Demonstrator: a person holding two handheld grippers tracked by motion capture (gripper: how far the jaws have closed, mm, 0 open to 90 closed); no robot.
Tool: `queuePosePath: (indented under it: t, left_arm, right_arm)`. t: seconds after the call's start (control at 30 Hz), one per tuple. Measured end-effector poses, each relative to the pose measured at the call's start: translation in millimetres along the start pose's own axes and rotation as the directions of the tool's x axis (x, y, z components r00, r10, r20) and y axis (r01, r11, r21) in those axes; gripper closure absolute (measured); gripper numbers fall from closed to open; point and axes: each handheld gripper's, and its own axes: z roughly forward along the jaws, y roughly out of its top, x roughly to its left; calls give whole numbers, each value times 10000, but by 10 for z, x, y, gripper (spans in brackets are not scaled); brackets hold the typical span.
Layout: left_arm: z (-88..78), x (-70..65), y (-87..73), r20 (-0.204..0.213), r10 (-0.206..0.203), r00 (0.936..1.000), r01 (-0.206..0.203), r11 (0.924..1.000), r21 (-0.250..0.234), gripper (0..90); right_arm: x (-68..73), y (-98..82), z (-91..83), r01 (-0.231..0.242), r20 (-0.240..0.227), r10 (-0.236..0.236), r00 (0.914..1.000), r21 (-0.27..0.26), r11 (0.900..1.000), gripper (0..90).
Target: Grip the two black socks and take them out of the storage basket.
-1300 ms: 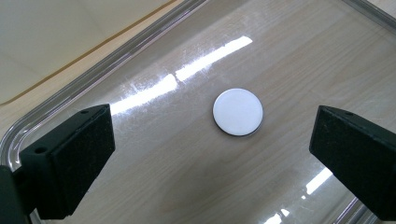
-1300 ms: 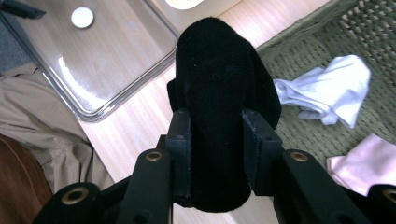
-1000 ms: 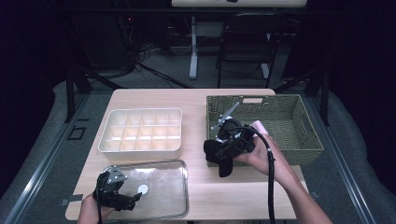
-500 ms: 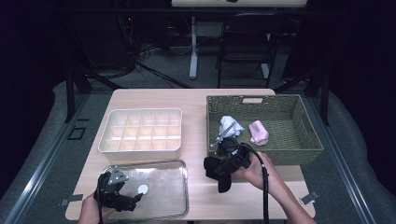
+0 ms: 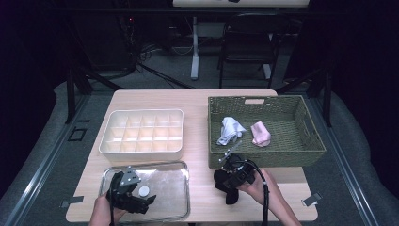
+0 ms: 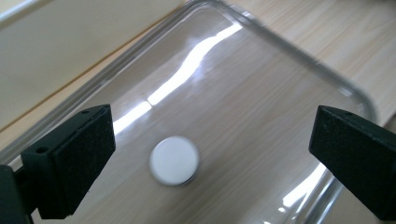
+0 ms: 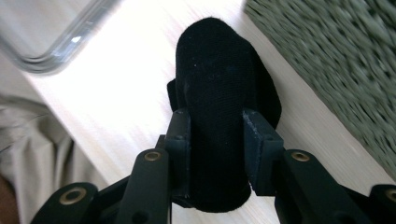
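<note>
We were looking at a lab-style recording room: a lone wooden table [image 5: 197,101] stood on grey floor matting, dark surroundings all round, cables [image 5: 155,70] trailing across the upper left, an empty chair [image 5: 247,47] and a desk leg [image 5: 194,47] at the top centre.

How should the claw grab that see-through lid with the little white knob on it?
Best guess: take the clear lid by its white knob, coming straight down from above. The lid lies flat on the table, so its thin rim gives little to pinch, while the round knob stands up in the middle. The left claw hangs open with the knob between its pads.
</note>
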Motion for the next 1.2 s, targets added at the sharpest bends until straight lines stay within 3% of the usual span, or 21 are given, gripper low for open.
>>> queuePosePath:
  t: [0.13,0.27,0.3,0.37,0.4,0.5,0.6,0.73,0.77,0.9,0.93,1.0,1.17,1.2]
  left_arm:
    - [108,-111,161,339,295,9990,-295,9996,-8,4]
    - [187,-228,332,515,644,9966,-636,9978,-167,6]
    - [213,-278,394,593,772,9953,-758,9968,-259,7]
    - [264,-365,502,747,1033,9918,-1009,9943,-356,7]
    - [282,-390,535,832,1087,9906,-1060,9937,-363,11]
    - [365,-480,653,1238,1224,9847,-1180,9921,-419,16]
    - [459,-537,742,1598,1287,9787,-1248,9916,-342,20]
    - [539,-586,803,1949,1301,9721,-1252,9914,-377,36]
    - [544,-599,806,1997,1350,9705,-1299,9908,-384,41]
    - [543,-612,803,2050,1319,9698,-1251,9911,-459,86]
    - [547,-613,802,2099,1295,9691,-1219,9913,-488,91]
    - [563,-624,797,2149,1330,9675,-1263,9910,-449,100]
    - [587,-618,775,2151,1287,9681,-1226,9916,-415,115]
    - [590,-613,771,2193,1280,9672,-1221,9917,-400,119]
  right_arm:
    - [-5,-54,35,-198,78,198,9998,-11,9998,641]
    - [-11,-131,103,-366,125,366,9993,15,9993,552]
    - [-30,-182,97,-476,-110,474,9988,-119,9988,502]
    - [-35,-208,76,-682,-188,677,9975,-260,9973,497]
    - [-47,-255,-2,-878,-431,851,9954,-641,9941,514]
    - [-45,-292,-86,-931,-581,877,9945,-977,9909,557]
    - [-23,-325,-154,-863,-520,801,9954,-1312,9876,656]
    - [-9,-357,-100,-1013,-463,950,9944,-1606,9818,737]
    - [-11,-364,-90,-984,-425,931,9947,-1470,9842,742]
    - [-11,-429,-37,-1253,-553,1179,9915,-1600,9791,754]
    - [4,-444,-11,-1473,-645,1377,9884,-1816,9723,753]
    - [-2,-469,12,-1362,-439,1307,9904,-1605,9776,753]
    - [21,-492,142,-1557,-382,1516,9877,-1553,9755,752]
    - [24,-490,168,-1490,-113,1489,9888,-1467,9779,752]
